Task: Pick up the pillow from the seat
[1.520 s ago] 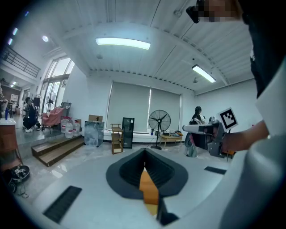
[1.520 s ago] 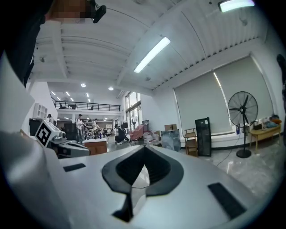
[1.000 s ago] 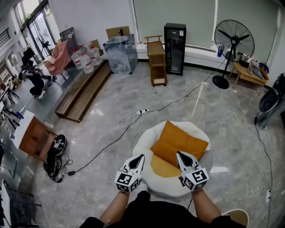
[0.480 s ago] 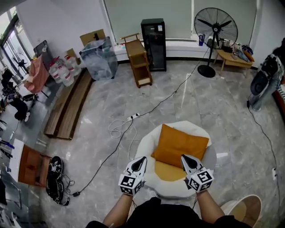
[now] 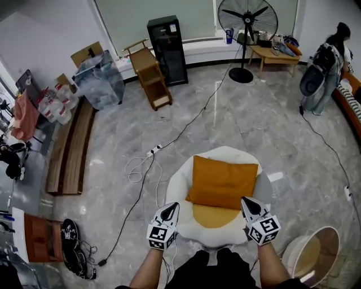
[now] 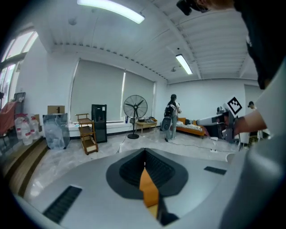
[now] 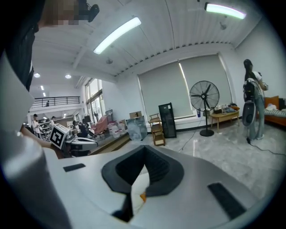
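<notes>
An orange square pillow (image 5: 223,182) lies flat on a round white seat (image 5: 178,186), partly covering a yellow seat pad (image 5: 217,216). My left gripper (image 5: 171,208) is shut and empty and hovers over the seat's near left rim, short of the pillow. My right gripper (image 5: 246,202) is also shut and empty, just off the pillow's near right corner. In the left gripper view the shut gripper (image 6: 144,156) shows only a sliver of orange below its tips. In the right gripper view the shut gripper (image 7: 144,150) shows white seat and a speck of orange.
Cables and a power strip (image 5: 151,152) trail across the marble floor left of the seat. A round beige basket (image 5: 311,258) stands at the near right. A standing fan (image 5: 247,17), black cabinet (image 5: 167,42), wooden shelf (image 5: 148,70) and a person (image 5: 324,62) are far off.
Both grippers have sunk and spread a little wider apart, to either side of the pillow's near edge. The head view has swung, so the seat now sits in the middle.
</notes>
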`<state>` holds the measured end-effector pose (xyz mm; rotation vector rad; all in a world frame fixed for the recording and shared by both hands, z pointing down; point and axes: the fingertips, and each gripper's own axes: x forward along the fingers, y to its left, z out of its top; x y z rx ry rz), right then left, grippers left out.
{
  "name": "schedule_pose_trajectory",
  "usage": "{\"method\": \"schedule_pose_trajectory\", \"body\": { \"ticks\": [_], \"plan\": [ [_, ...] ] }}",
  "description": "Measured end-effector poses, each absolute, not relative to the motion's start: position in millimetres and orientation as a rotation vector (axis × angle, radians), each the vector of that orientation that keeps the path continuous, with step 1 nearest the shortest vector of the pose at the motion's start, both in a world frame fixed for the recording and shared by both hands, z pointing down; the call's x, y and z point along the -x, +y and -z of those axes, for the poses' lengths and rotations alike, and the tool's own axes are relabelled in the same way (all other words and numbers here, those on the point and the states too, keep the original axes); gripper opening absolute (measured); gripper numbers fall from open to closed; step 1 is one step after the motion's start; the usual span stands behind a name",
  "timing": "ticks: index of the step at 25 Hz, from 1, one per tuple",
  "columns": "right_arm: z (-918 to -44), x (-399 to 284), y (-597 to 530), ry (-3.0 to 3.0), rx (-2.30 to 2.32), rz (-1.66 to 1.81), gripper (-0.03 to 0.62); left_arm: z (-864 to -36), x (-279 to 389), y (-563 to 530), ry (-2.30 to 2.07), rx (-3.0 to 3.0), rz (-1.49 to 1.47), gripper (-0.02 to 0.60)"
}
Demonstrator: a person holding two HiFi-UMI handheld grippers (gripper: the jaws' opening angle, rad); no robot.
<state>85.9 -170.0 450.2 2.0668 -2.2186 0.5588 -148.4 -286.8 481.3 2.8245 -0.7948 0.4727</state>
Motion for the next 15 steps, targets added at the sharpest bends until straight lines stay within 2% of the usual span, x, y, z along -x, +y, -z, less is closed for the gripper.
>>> {"method": "schedule_pose_trajectory", "body": {
  "ticks": [15],
  "plan": [
    [-564, -169, -111, -1.983, -2.124, -0.812, 0.006, -574, 61, -288, -0.688, -2.773, -0.632, 0.012]
  ]
}}
